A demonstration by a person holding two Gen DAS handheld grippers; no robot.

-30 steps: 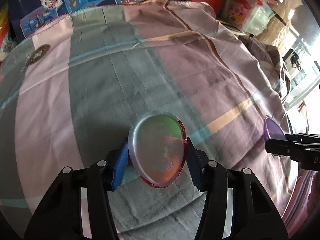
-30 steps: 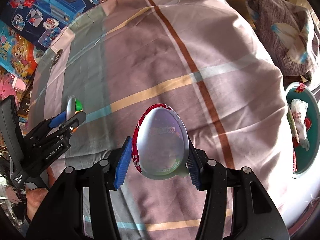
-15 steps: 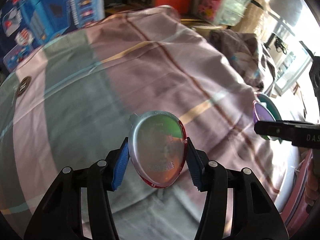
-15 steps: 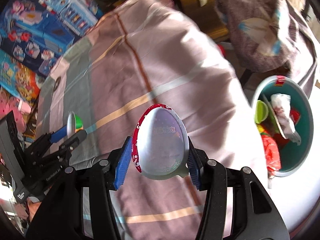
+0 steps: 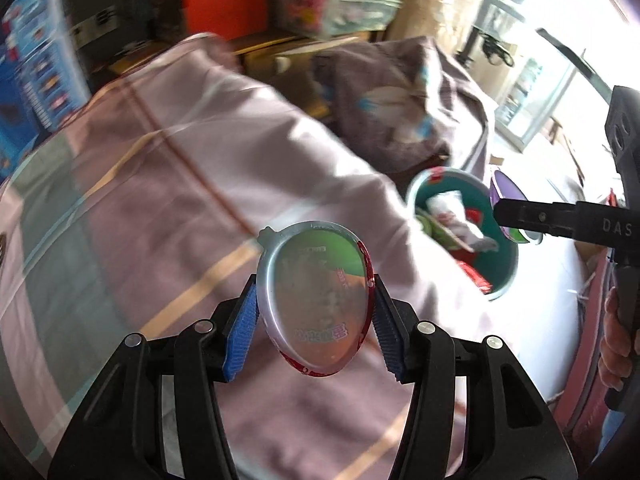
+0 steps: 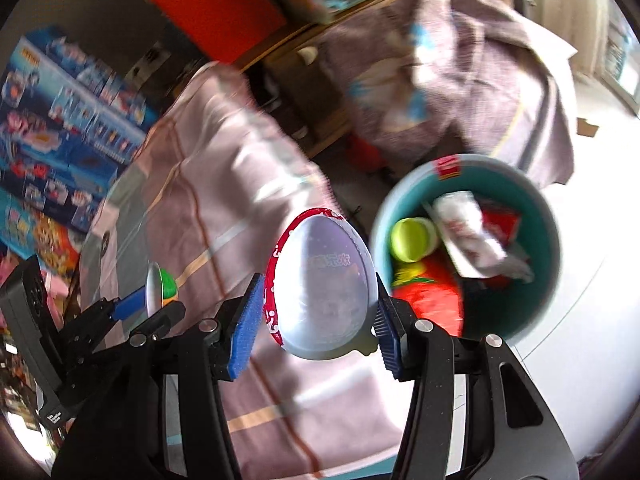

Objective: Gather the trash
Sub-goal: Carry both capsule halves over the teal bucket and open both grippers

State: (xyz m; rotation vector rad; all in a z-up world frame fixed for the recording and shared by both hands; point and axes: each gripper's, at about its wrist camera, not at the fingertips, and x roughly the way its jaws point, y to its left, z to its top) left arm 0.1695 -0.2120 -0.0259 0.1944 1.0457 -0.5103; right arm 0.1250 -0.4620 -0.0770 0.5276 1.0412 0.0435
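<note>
**Both grippers loaded, bin in sight off the bed edge**

My left gripper point(image 5: 314, 316) is clamped on an egg-shaped plastic shell half point(image 5: 316, 300), silver rim, red trim on one side, green/orange tint showing through. Blue pads press it from both sides. My right gripper point(image 6: 316, 312) is clamped the same way on a second egg-shaped half point(image 6: 324, 284), pale lilac w/ a red patterned edge on its left.

Surface under both: a bed w/ a checked sheet point(image 5: 168, 184), pink, grey-green and mauve blocks, cream and brown stripes. Sheet is wrinkled and falls away at the far-right edge. Lots of blur in both views, so fine detail is soft.

Off that edge, on a pale floor point(image 6: 592, 320), stands the teal bin point(image 6: 548, 216), round, red label on the far rim. Inside I see a lime-green cup, a crumpled white wrapper and red packaging. In the right wrist view the bin sits just right of the held half; in the left wrist view it is further right, partly behind the other gripper's finger.

Room: a crumpled brownish blanket point(image 6: 460, 60) heaped behind the bin, an orange-red panel point(image 6: 208, 4) at the back, wooden furniture beside it, stacked blue toy boxes point(image 6: 64, 112) along the left side of the bed, bright window top right in the left view. A hand point(image 5: 618, 340) grips the other handle at far right there.
</note>
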